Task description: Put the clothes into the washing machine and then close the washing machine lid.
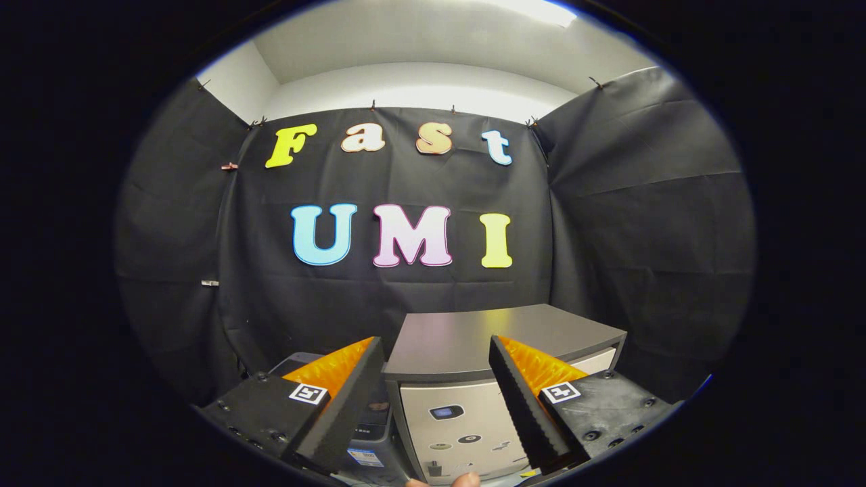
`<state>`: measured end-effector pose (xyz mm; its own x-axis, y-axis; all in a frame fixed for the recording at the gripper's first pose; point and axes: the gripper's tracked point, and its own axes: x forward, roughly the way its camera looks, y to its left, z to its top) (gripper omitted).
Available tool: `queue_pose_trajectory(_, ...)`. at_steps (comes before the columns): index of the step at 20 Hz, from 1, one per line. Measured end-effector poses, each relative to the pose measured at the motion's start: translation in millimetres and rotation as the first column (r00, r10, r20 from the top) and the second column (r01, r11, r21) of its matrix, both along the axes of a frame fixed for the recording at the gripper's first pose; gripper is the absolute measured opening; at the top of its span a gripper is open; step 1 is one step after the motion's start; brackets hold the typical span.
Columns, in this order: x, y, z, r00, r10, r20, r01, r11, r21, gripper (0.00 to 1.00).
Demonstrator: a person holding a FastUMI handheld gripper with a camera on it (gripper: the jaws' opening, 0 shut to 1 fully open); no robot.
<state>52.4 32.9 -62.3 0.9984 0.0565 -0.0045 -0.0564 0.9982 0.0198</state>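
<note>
Claw [436, 406] fingers stand wide apart with nothing held between them. A fingertip [465, 479] of a person shows just below the gap. Between and just ahead of the fingers sits the washing machine [450, 412], its pale front panel facing the claw and its dark lid [487, 338] lying flat and closed on top. Beyond hangs the black cloth wall [643, 223].

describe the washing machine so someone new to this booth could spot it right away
Start at the black cloth wall; the washing machine stands in front of it, just ahead of the open tongs, between the fingers. It is a pale box with a flat dark lid, shut, and small marks on its front, unlike the darker unit beside it.
</note>
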Motion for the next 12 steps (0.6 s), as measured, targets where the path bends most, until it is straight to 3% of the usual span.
queue_pose_trajectory(12, -4.0, 6.6, 0.6, 1.0, 0.013, -0.006, -0.013, 1.0, -0.005, 0.99)
